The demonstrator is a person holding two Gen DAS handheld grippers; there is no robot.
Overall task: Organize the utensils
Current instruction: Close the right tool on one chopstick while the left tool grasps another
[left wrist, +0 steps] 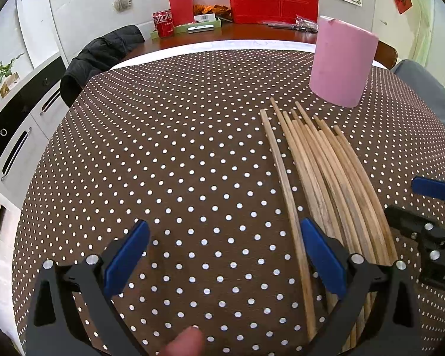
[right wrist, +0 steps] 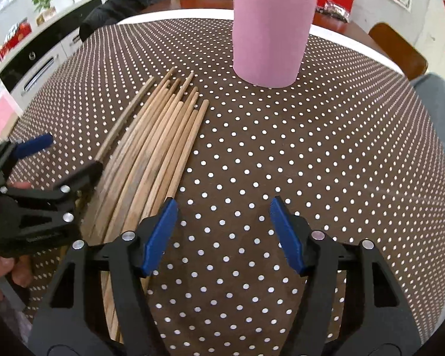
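The chopsticks [left wrist: 326,172] lie flat in a loose bundle on the bench [left wrist: 178,163], side by side, their long axes running away from me toward the pink holder [left wrist: 341,62]. Their narrower tips point at the holder and fan out slightly; the thicker ends come back under my claws. One chopstick [left wrist: 284,190] lies a little apart on the bundle's left edge, roughly parallel to the rest.

From my left claw [left wrist: 224,261], the bundle sits to the right: the lone chopstick passes just inside my right blue pad, and the rest run beneath and beyond that pad. This claw is spread wide, with nothing between its pads but dotted cloth. My thumb tip [left wrist: 187,341] shows at the bottom edge.

From my right claw [right wrist: 222,234], the same chopsticks [right wrist: 160,142] lie to the left, the nearest one slipping under my left pad. This claw is also parted, moderately wide, gripping nothing. My left claw [right wrist: 47,166] appears at its far left, over the thick ends of the bundle.

The pink holder [right wrist: 270,35] stands upright ahead of both claws, just past the chopstick tips and not touching them. Farther back sit a red can [left wrist: 163,23] and a red bag [left wrist: 273,0], with a dark jacket [left wrist: 101,56] over a chair to the left.
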